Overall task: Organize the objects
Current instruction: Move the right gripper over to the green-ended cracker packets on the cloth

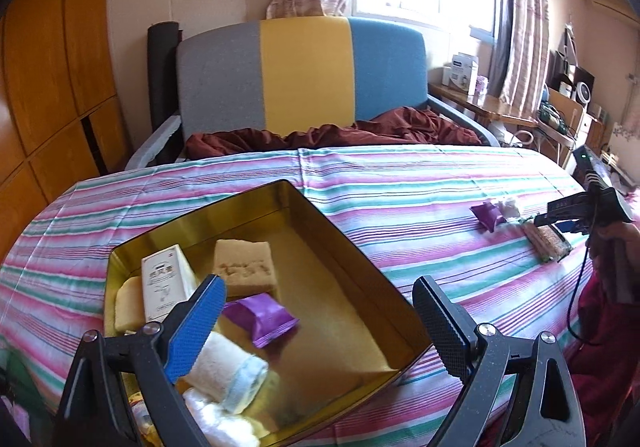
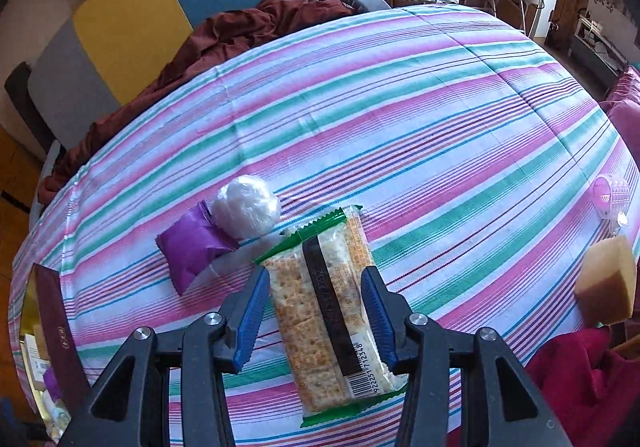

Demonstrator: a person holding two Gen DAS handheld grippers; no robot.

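- Item in hand: long clear-wrapped cracker packet with green crimped ends and a dark centre band [image 2: 326,311], lying flat on the pink, teal and white striped tablecloth [image 2: 440,119], its long axis running away from the right wrist camera.
- Right gripper [image 2: 318,313]: fingers spread, one blue pad [image 2: 252,311] on each long side of the packet. Pads sit just beside the wrapper; whether they touch it cannot be told. Nothing is lifted.
- Handling note, by judgement: close across the narrow width near the middle, lightly, since crackers crush and film slips; keep the packet level when raising it.
- Pose: right gripper is low over the cloth, angled forward and down, aligned with the packet's length.
- Neighbours: small purple foil pouch [image 2: 192,247] and white plastic-wrapped ball [image 2: 246,207], touching each other, just beyond the packet's far left corner. Tan sponge block [image 2: 606,287] well to the right.
- Destination, presumed: rectangular gold metal tin [image 1: 356,247], already holding a white box, sponges, a purple pouch and rolled white towels.
- Left gripper [image 1: 320,327]: fingers wide apart, empty, poised above the tin's near side.
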